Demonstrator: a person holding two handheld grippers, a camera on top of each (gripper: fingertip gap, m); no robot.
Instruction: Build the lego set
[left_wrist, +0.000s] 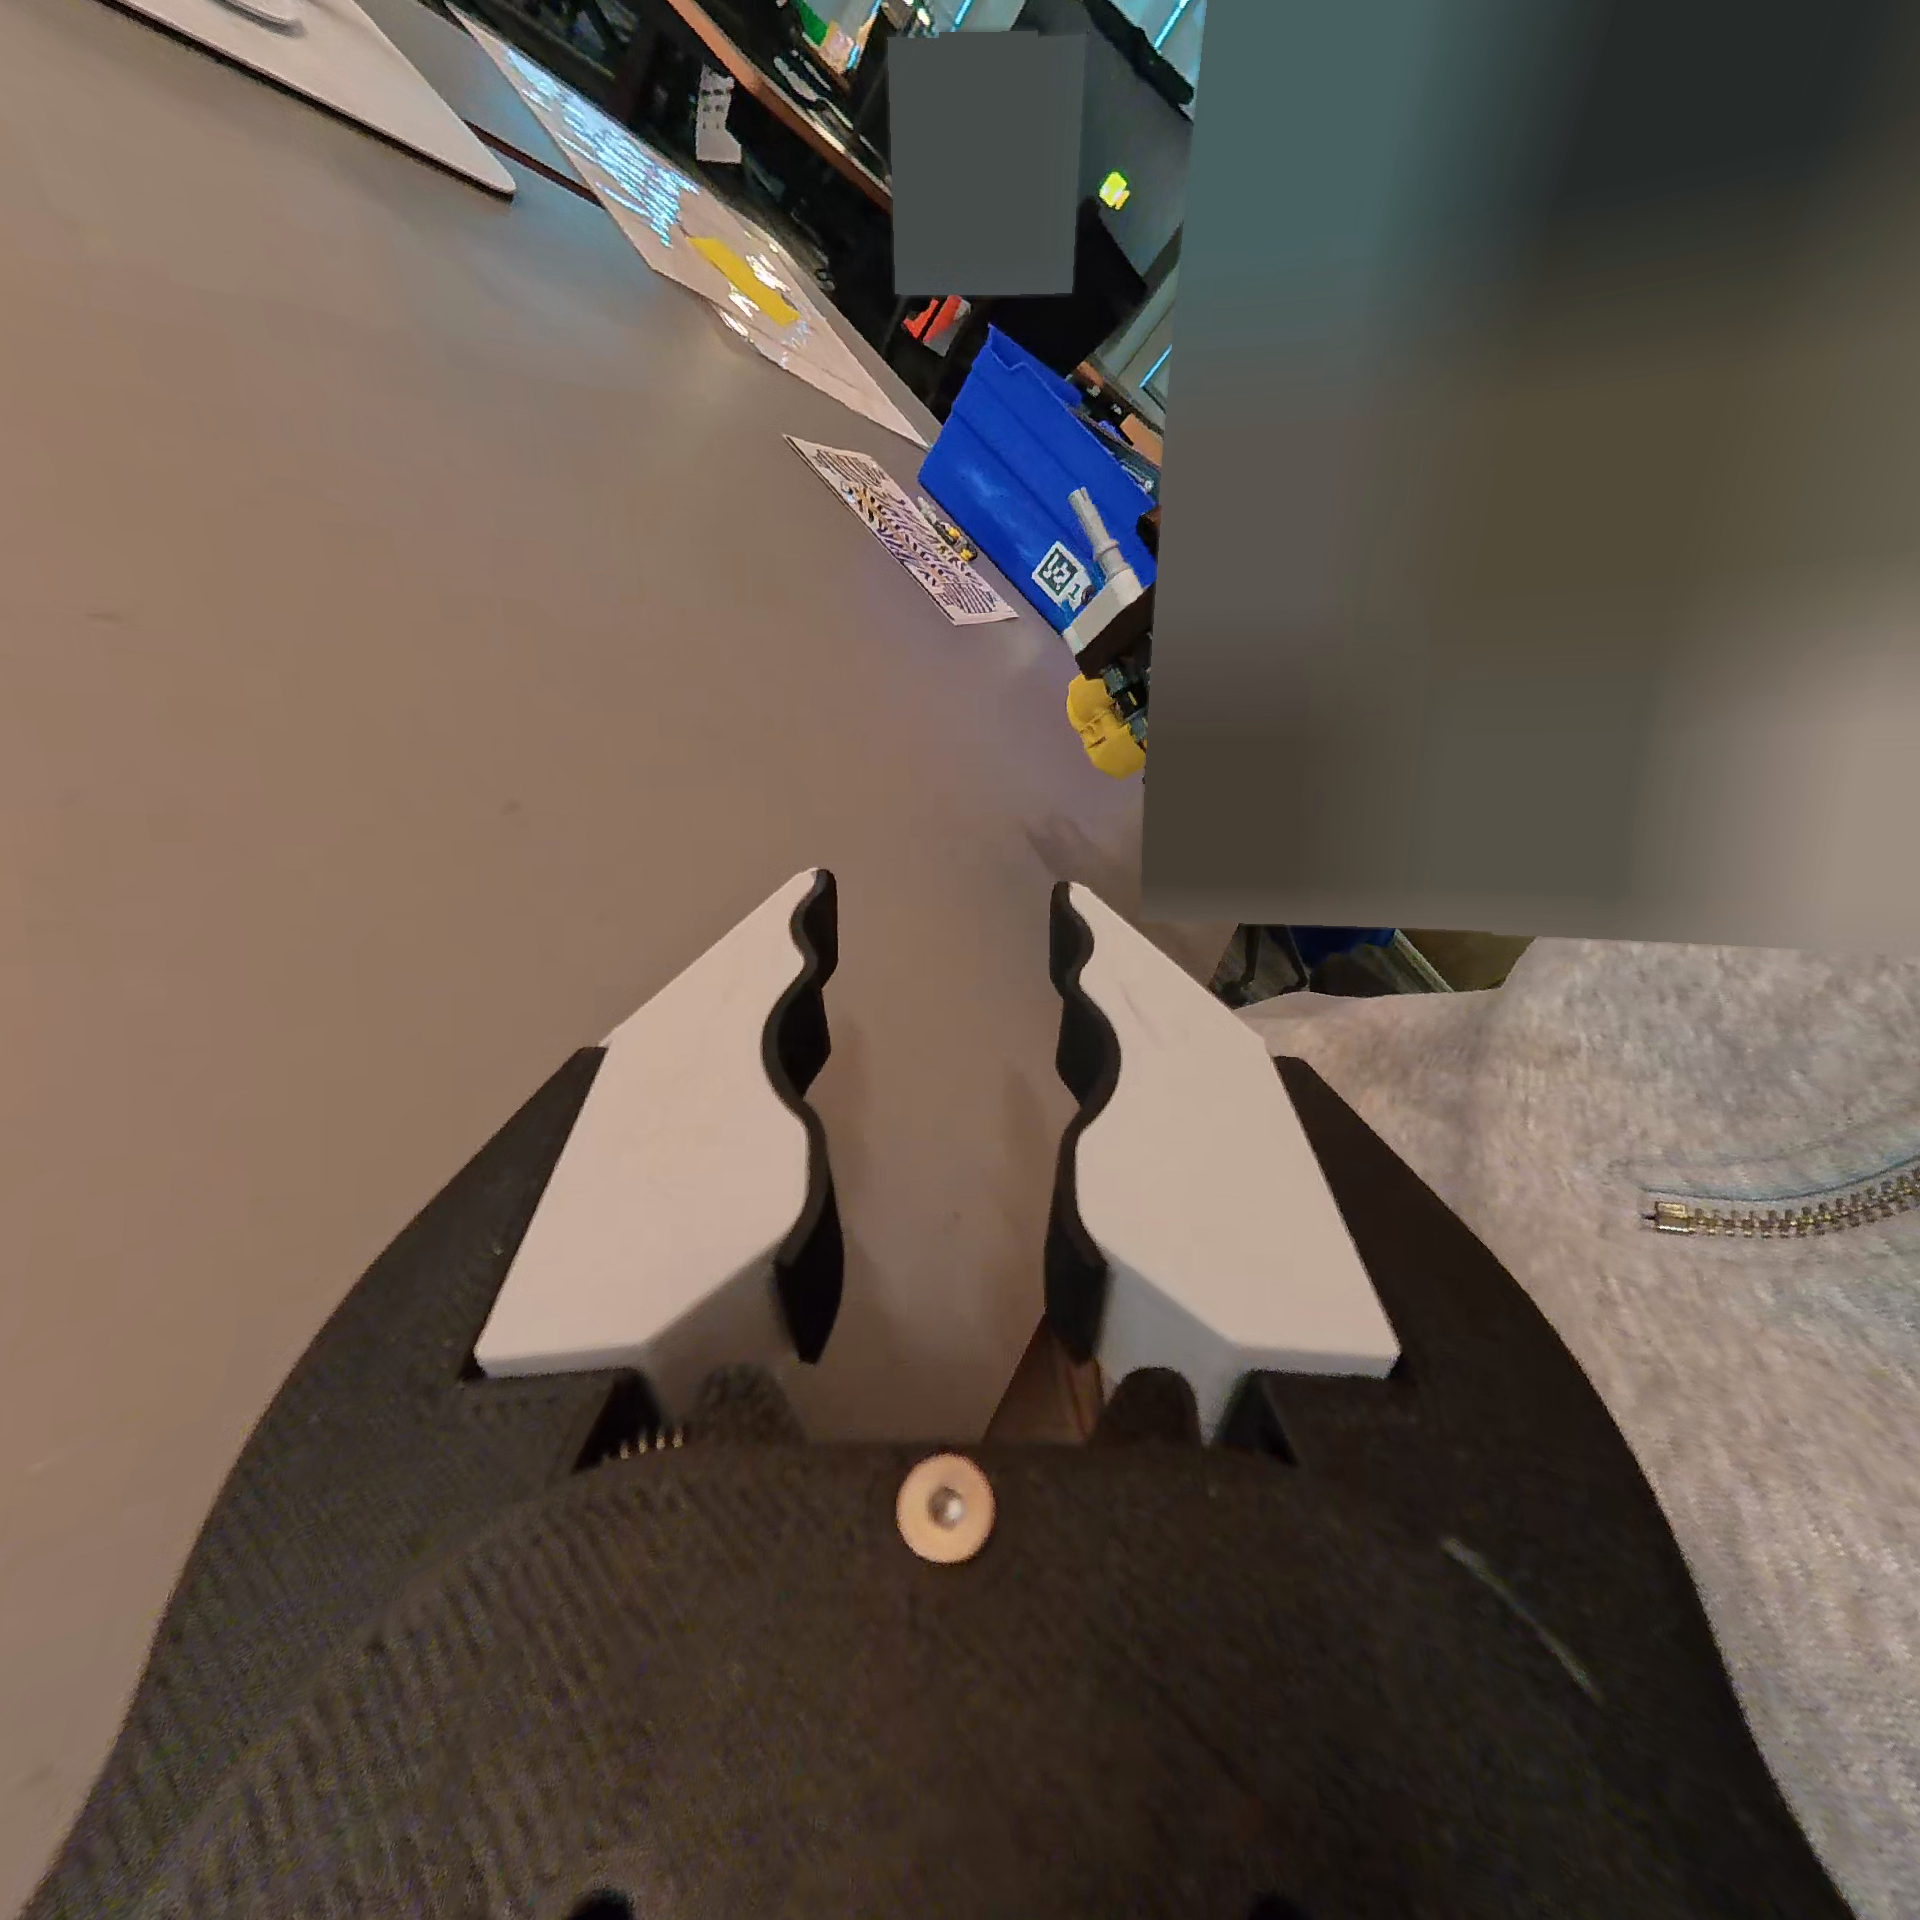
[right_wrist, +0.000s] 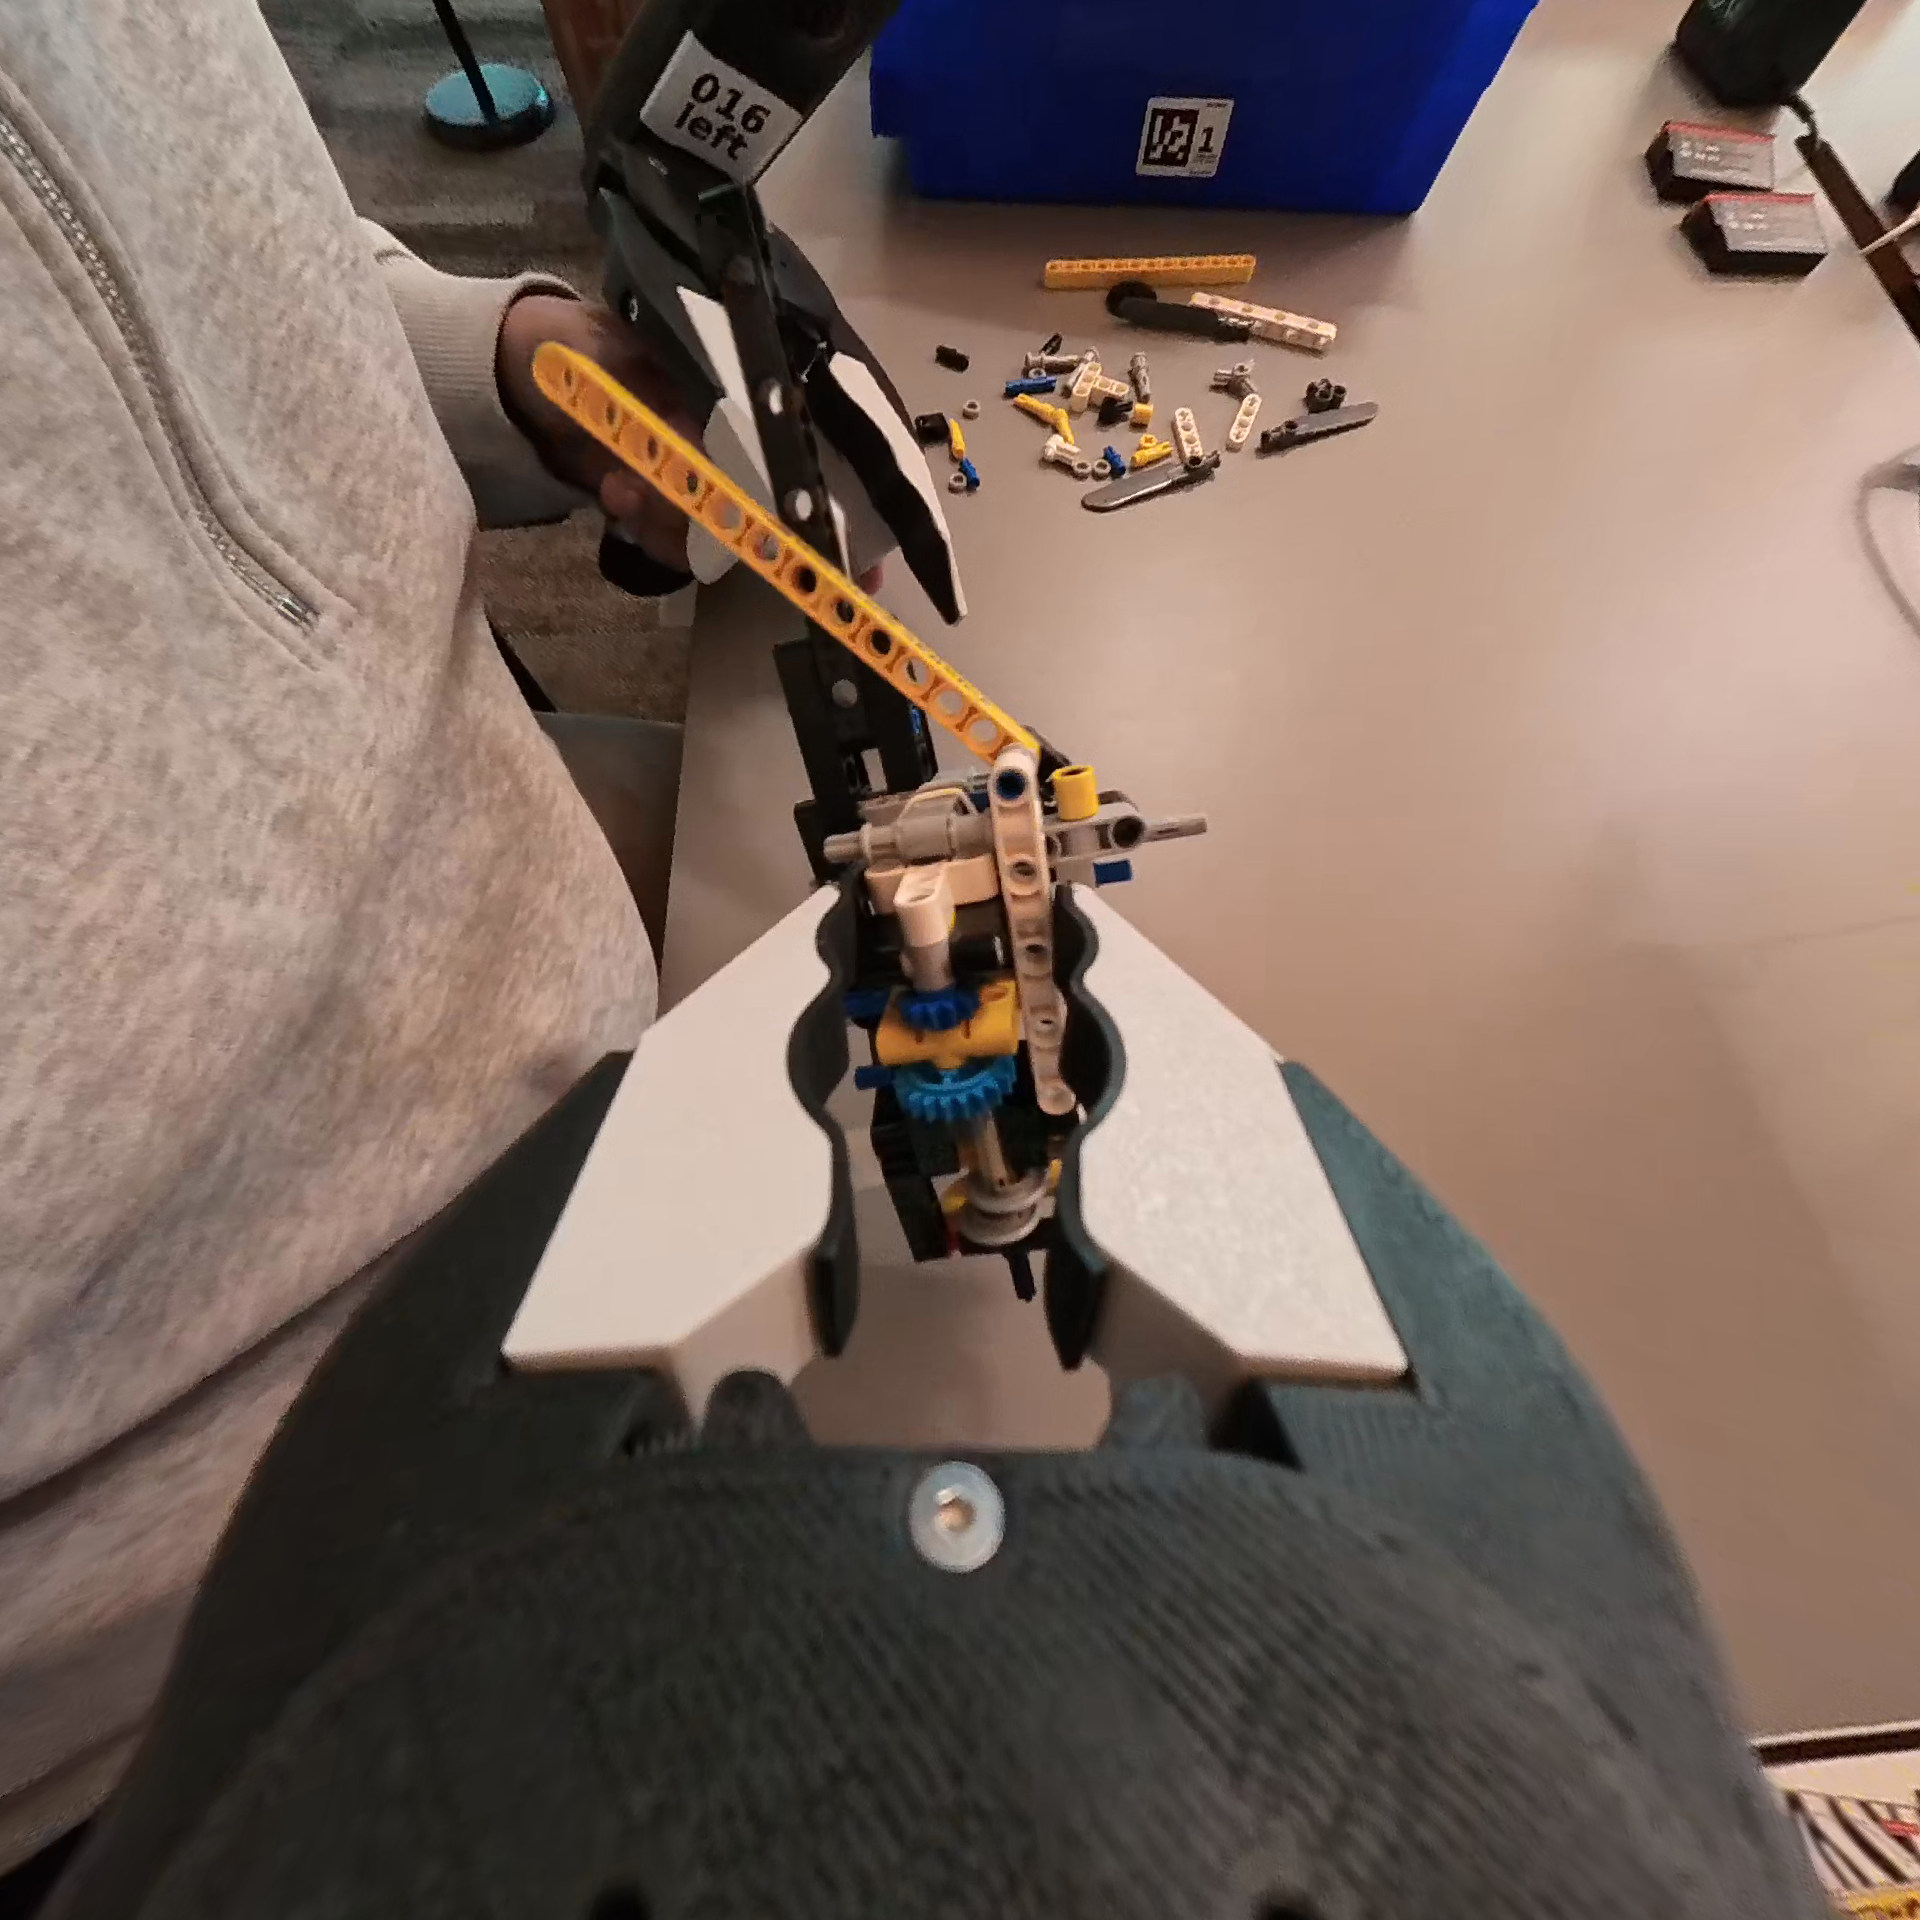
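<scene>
Left wrist view first: the left gripper (left_wrist: 943, 904) hangs over the grey table (left_wrist: 416, 675) with its jaws apart and nothing between them. Beyond its tips sits the blue bin (left_wrist: 1023, 468), a patterned card (left_wrist: 902, 530) just beside the bin on the table, and a sliver of the lego assembly (left_wrist: 1112, 665) against the bin's near corner (the rest is hidden behind a blur patch).

Over to the right wrist view: the right gripper (right_wrist: 956, 914) is clamped on the lego assembly (right_wrist: 966, 997), gears and beams wedged between its pads. A long yellow beam (right_wrist: 769, 551) juts from the assembly toward the left gripper (right_wrist: 894, 561), whose jaws stand apart around a black beam (right_wrist: 784, 436). Loose pieces (right_wrist: 1132, 416) lie scattered in front of the blue bin (right_wrist: 1195, 94).
</scene>
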